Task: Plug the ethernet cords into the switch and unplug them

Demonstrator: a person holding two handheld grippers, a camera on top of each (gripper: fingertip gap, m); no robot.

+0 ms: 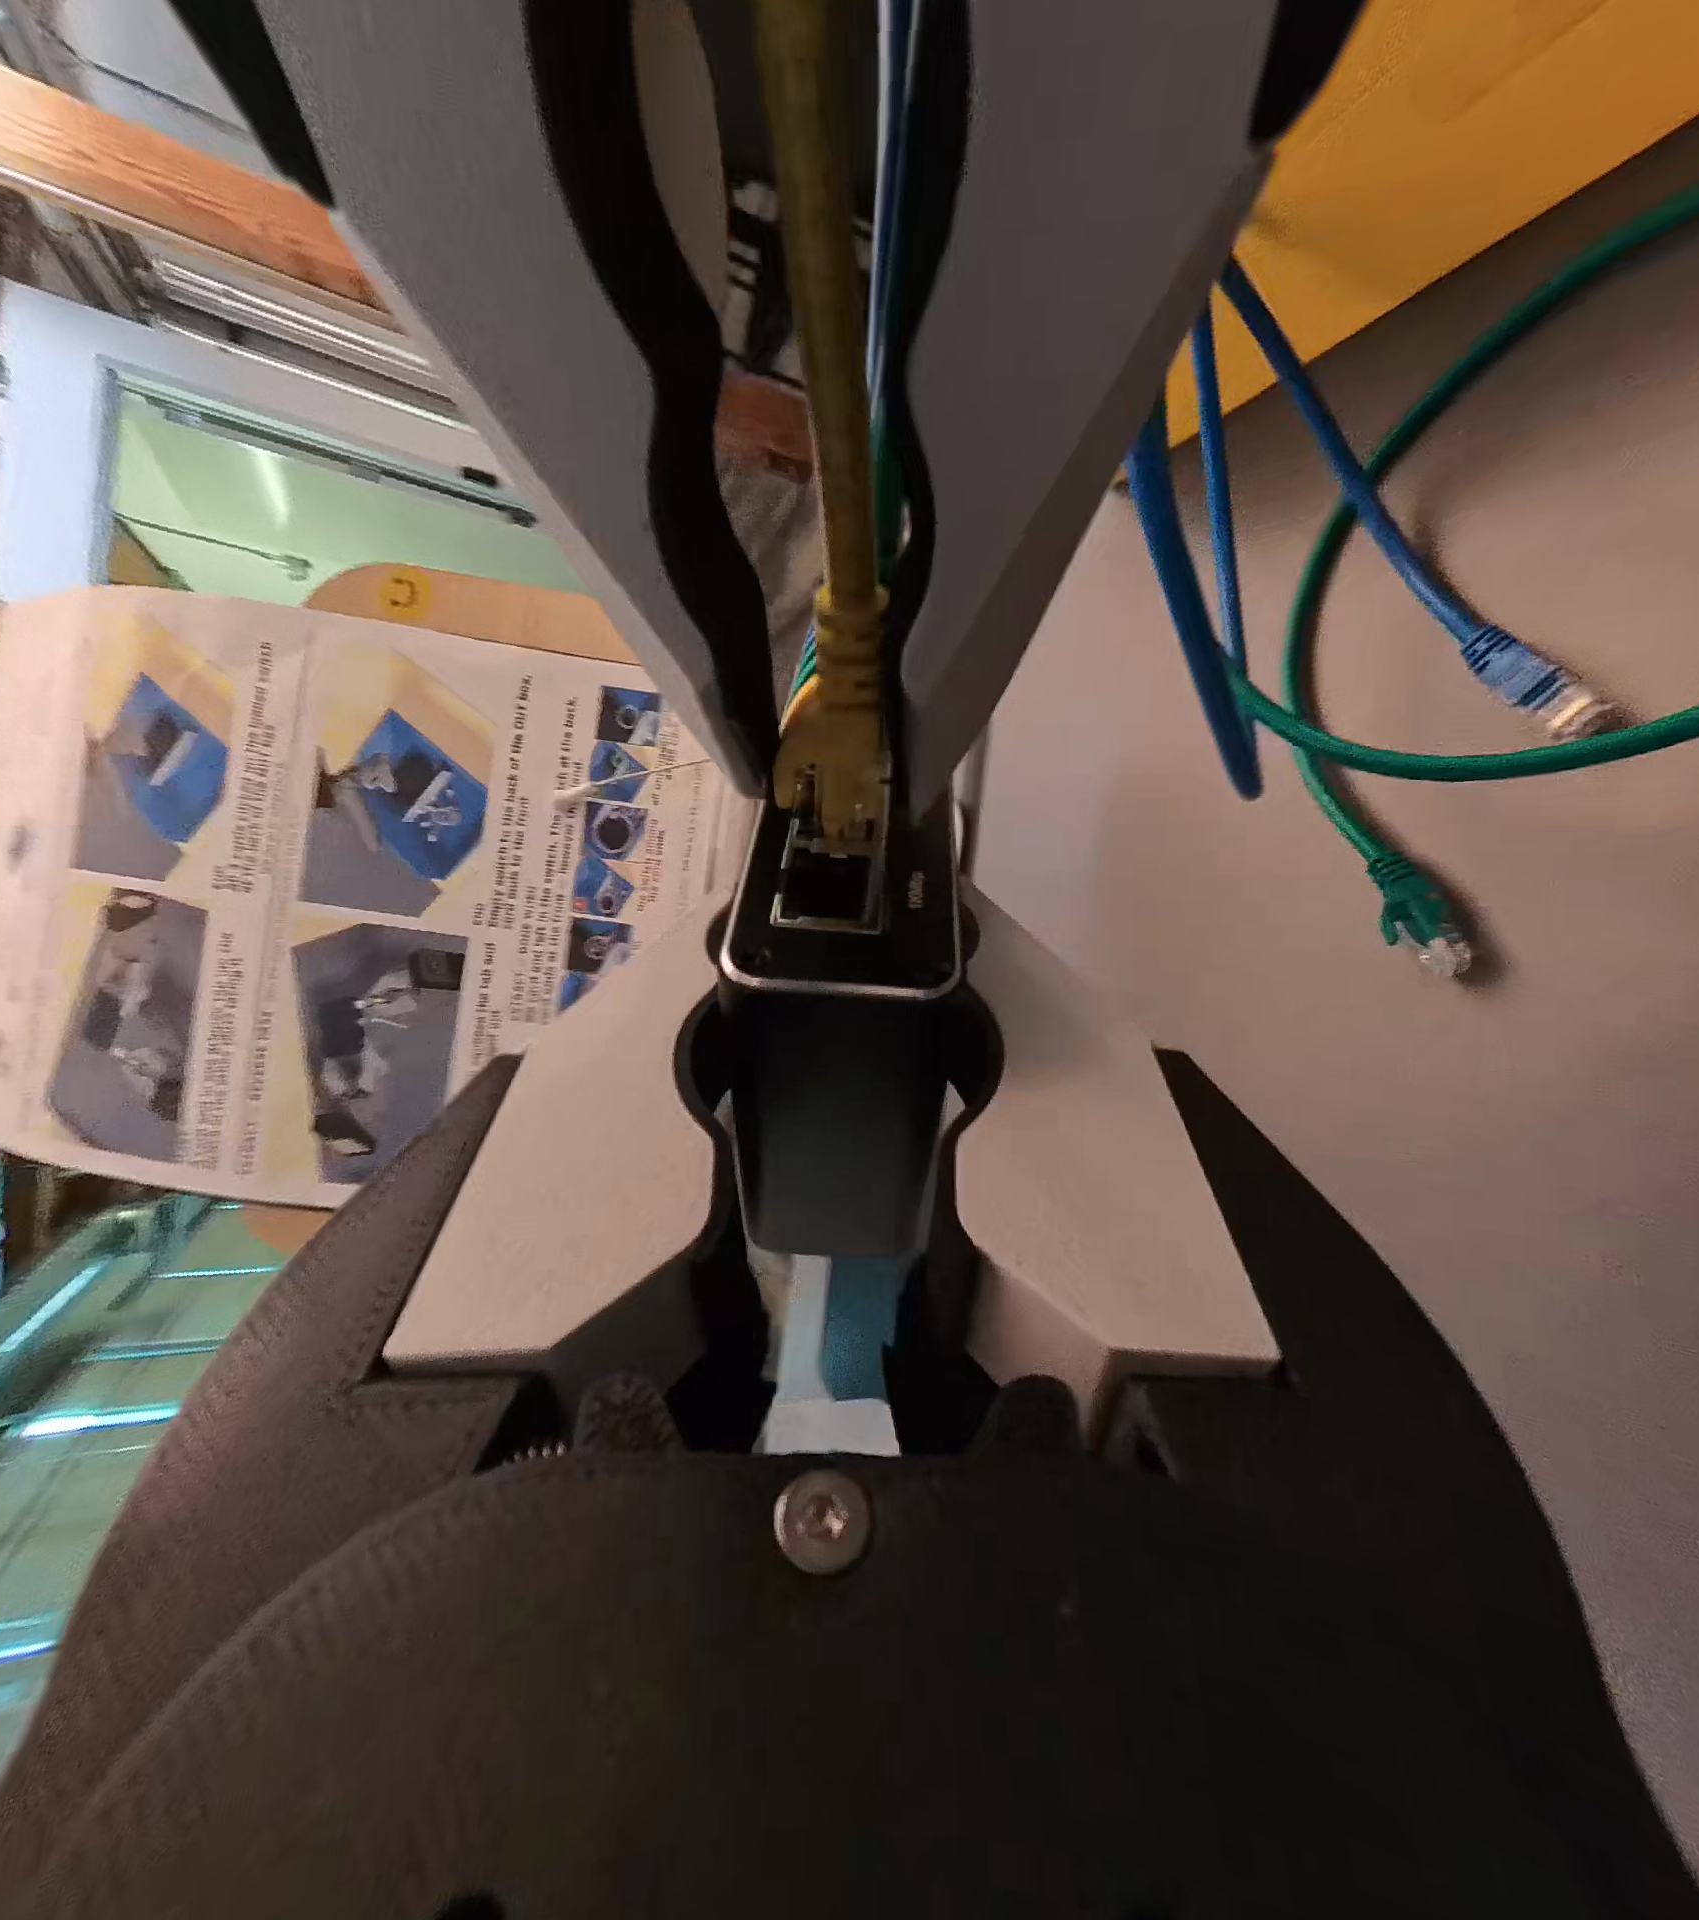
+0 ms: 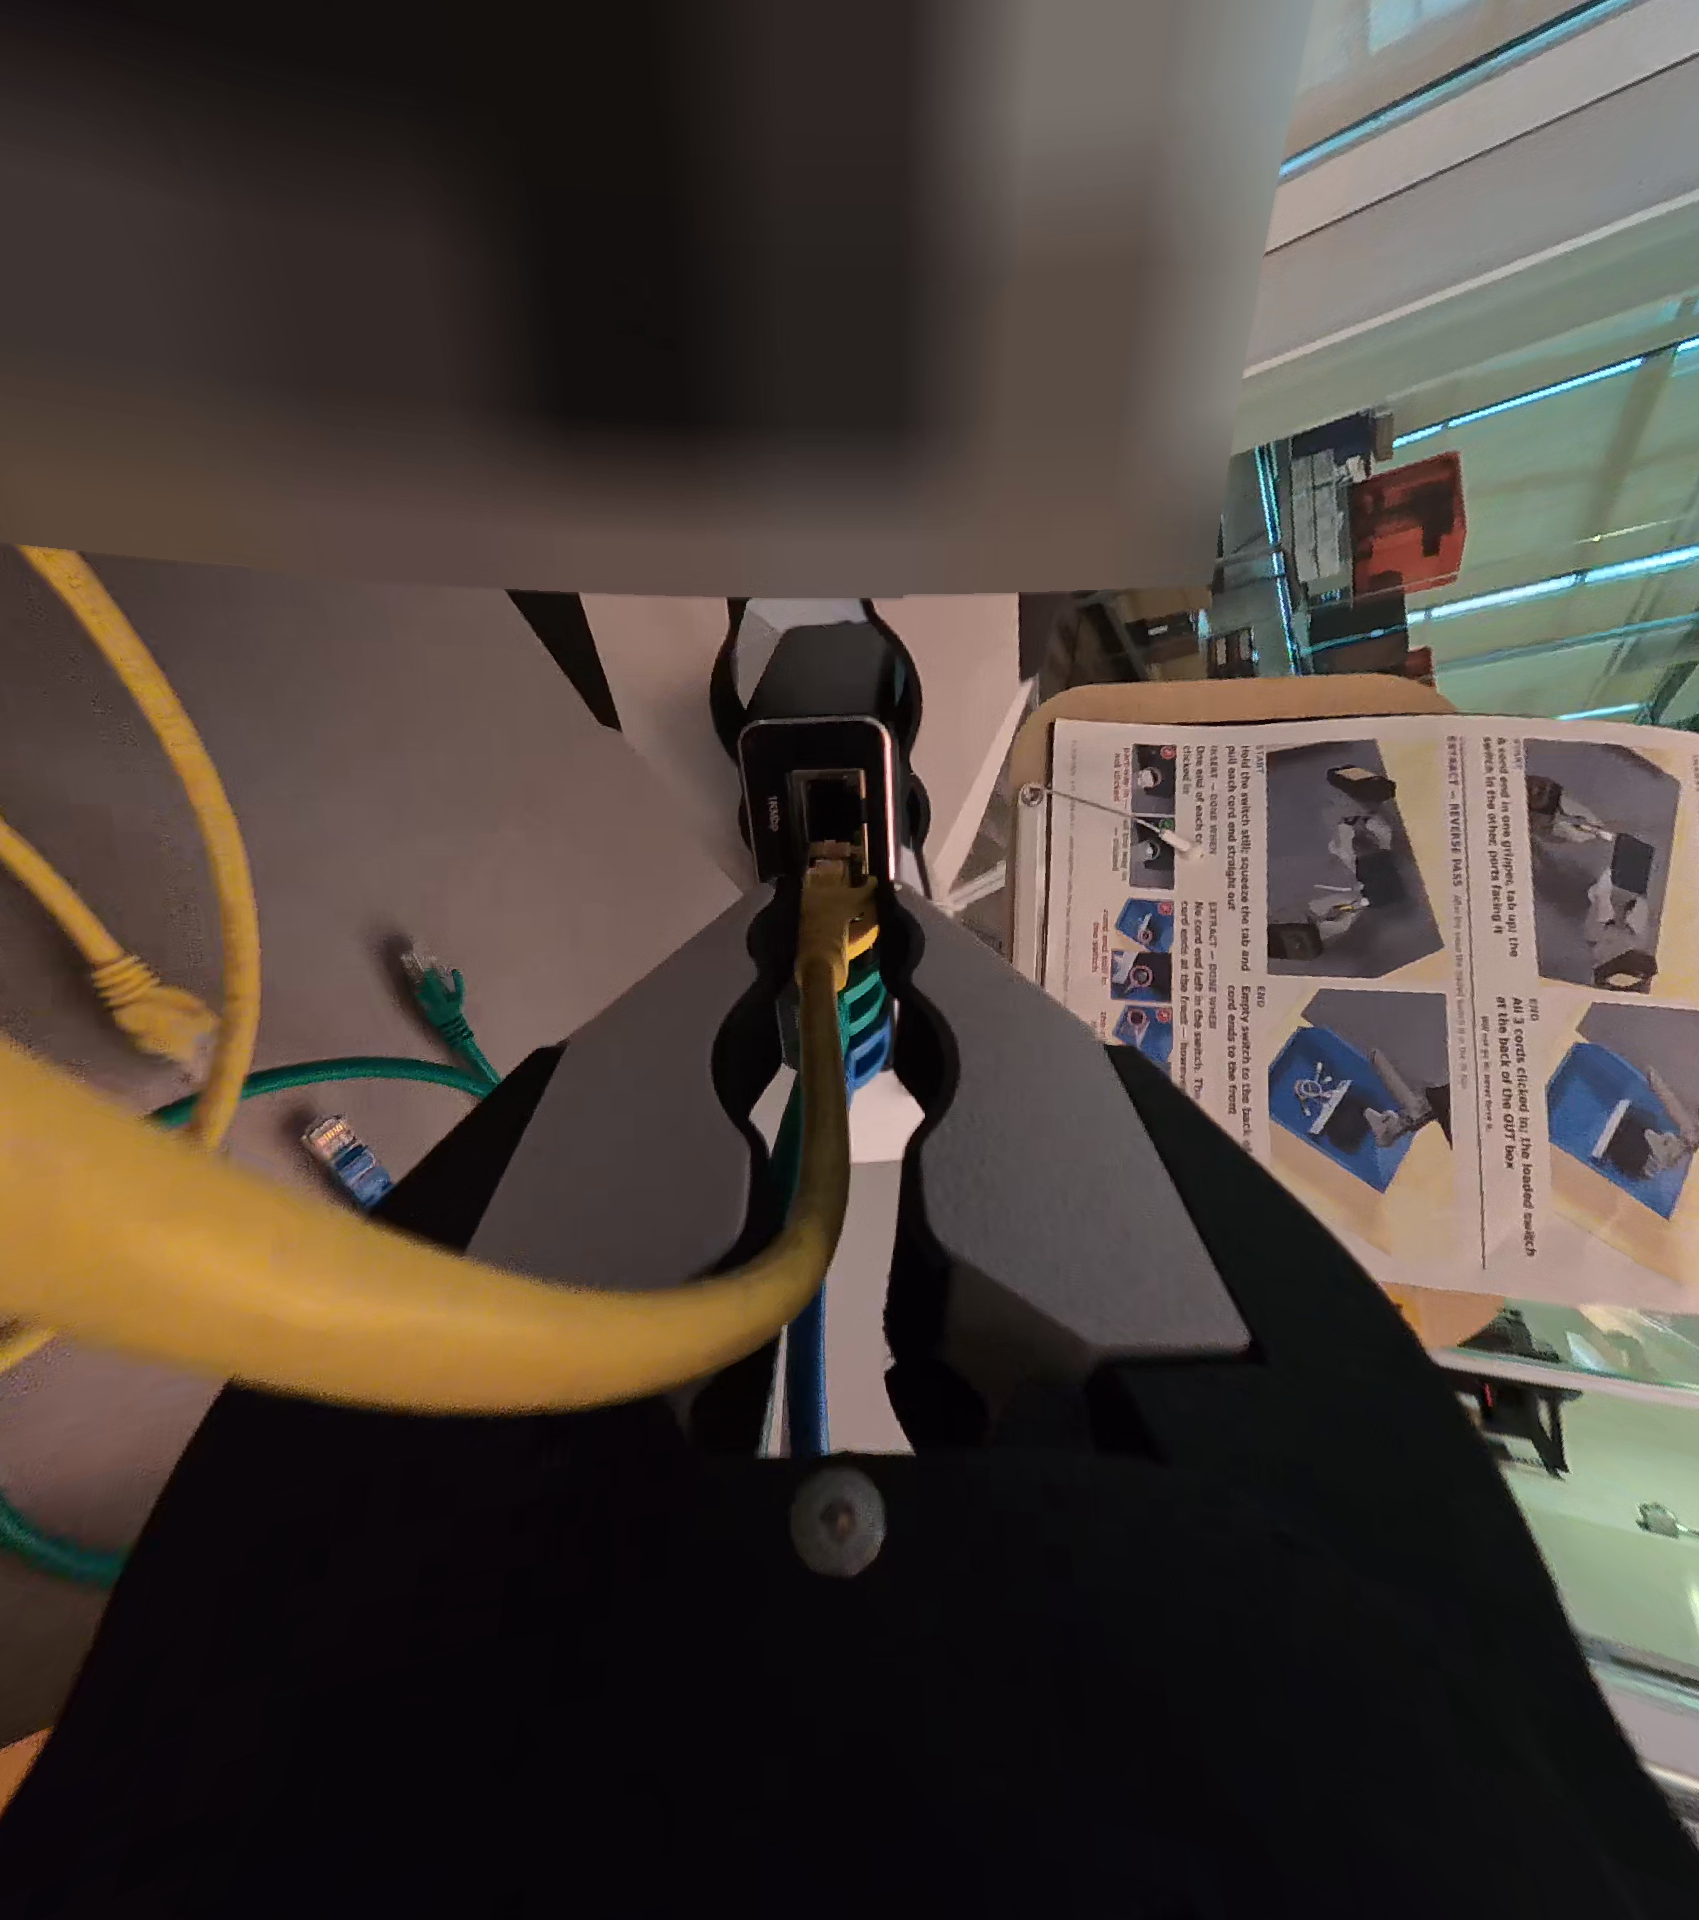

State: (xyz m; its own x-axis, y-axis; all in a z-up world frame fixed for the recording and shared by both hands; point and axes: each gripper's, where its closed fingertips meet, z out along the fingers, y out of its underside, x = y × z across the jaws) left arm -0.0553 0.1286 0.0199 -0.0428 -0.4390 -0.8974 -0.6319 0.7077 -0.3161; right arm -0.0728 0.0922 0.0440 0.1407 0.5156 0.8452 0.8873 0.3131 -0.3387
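Small black metal-edged switch (image 1: 840, 1101) clamped in left gripper (image 1: 840, 1039), ports facing out for access. Yellow ribbed ethernet plug (image 2: 829, 914) pinched by right gripper (image 2: 829, 935) at port mouth, aligned.

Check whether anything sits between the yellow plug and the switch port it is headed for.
Nothing visible does. The right gripper holds the yellow plug right at the switch, its tip already at the port mouth. The left gripper grips the switch body from behind, clear of the ports.
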